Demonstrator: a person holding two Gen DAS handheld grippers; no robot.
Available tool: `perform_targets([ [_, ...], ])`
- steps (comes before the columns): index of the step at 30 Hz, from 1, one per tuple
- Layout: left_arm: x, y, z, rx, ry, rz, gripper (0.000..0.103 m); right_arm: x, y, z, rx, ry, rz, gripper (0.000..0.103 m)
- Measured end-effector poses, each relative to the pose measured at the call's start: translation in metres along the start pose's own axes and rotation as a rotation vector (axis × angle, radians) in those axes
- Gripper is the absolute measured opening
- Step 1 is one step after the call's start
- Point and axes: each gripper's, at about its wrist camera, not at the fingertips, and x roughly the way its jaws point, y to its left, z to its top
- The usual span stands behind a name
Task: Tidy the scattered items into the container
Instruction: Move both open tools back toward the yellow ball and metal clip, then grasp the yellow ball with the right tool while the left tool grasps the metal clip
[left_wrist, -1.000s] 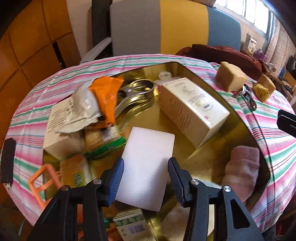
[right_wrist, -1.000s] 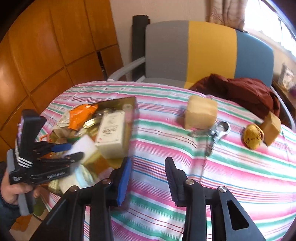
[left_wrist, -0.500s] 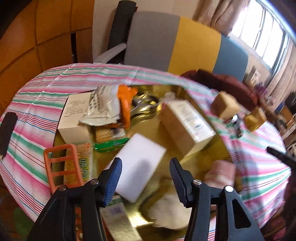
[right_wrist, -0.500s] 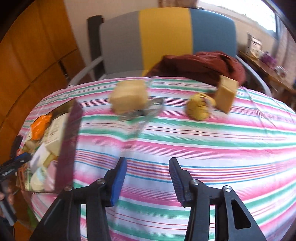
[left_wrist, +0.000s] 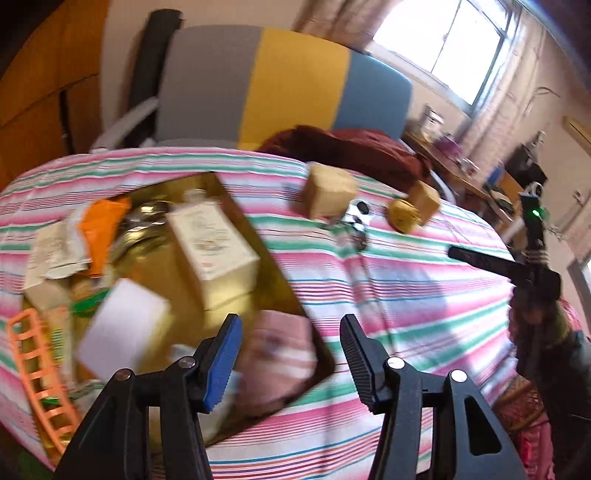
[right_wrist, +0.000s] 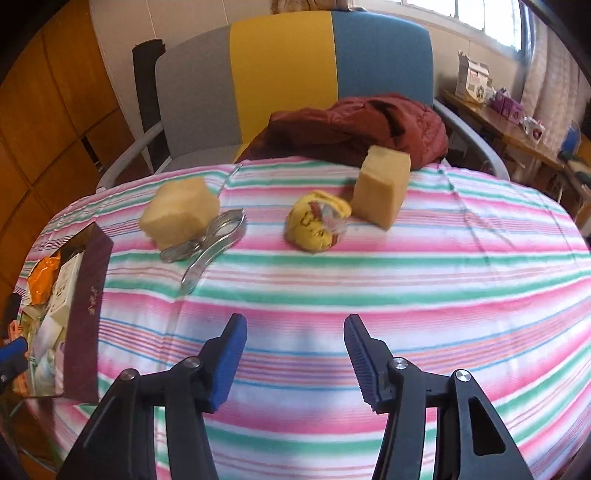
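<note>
Right wrist view: right gripper gaped wide, empty, over bare cloth; yellow packet, metal tongs, two tan blocks loose beyond; container far left. Left gripper spread wide too, nothing held. Best aimed at nearest tongs, straddled across narrow handle, closed low.

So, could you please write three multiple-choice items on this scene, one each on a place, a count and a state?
1. Where do the metal tongs lie?
A. in the container
B. on the striped cloth beside a tan sponge block
C. on the chair

2. How many tan sponge blocks stand on the cloth?
A. one
B. two
C. four

3. What state is the right gripper in?
A. open and empty
B. shut on the tongs
C. shut on the yellow packet

Answers:
1 B, the tongs touch the left block.
2 B, a second block stands behind the yellow packet.
3 A, its jaws stand apart over bare cloth.
</note>
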Motion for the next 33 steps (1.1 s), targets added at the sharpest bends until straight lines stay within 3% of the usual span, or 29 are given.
perform_targets([
  [4, 0.013, -0.02, 0.007, 0.0, 0.04, -0.053, 0.056, 0.008, -0.008, 0.013, -0.015, -0.024, 0.027, 0.056],
  [9, 0.03, -0.044, 0.021, 0.039, 0.063, -0.049, 0.056, 0.026, -0.016, 0.036, -0.024, -0.034, 0.075, 0.056],
  [11, 0.038, -0.051, 0.026, 0.047, 0.081, -0.053, 0.056, 0.034, -0.016, 0.044, -0.042, -0.035, 0.092, 0.062],
  [15, 0.057, -0.053, 0.038, -0.005, 0.136, -0.111, 0.056, 0.055, -0.013, 0.06, -0.09, -0.029, 0.1, 0.072],
  [17, 0.067, -0.053, 0.044, -0.035, 0.16, -0.12, 0.056, 0.068, -0.016, 0.067, -0.091, -0.007, 0.11, 0.083],
  [26, 0.116, -0.062, 0.079, -0.16, 0.247, -0.164, 0.055, 0.115, -0.039, 0.078, 0.038, 0.051, 0.209, 0.082],
  [27, 0.123, -0.064, 0.084, -0.179, 0.255, -0.172, 0.055, 0.118, -0.039, 0.077, 0.037, 0.054, 0.212, 0.081],
  [29, 0.137, -0.065, 0.093, -0.229, 0.274, -0.181, 0.055, 0.124, -0.035, 0.078, 0.017, 0.062, 0.208, 0.063],
  [30, 0.144, -0.065, 0.096, -0.256, 0.282, -0.178, 0.055, 0.127, -0.033, 0.078, 0.004, 0.072, 0.199, 0.058],
  [33, 0.162, -0.066, 0.105, -0.33, 0.294, -0.161, 0.054, 0.129, -0.029, 0.078, -0.029, 0.078, 0.176, 0.053],
])
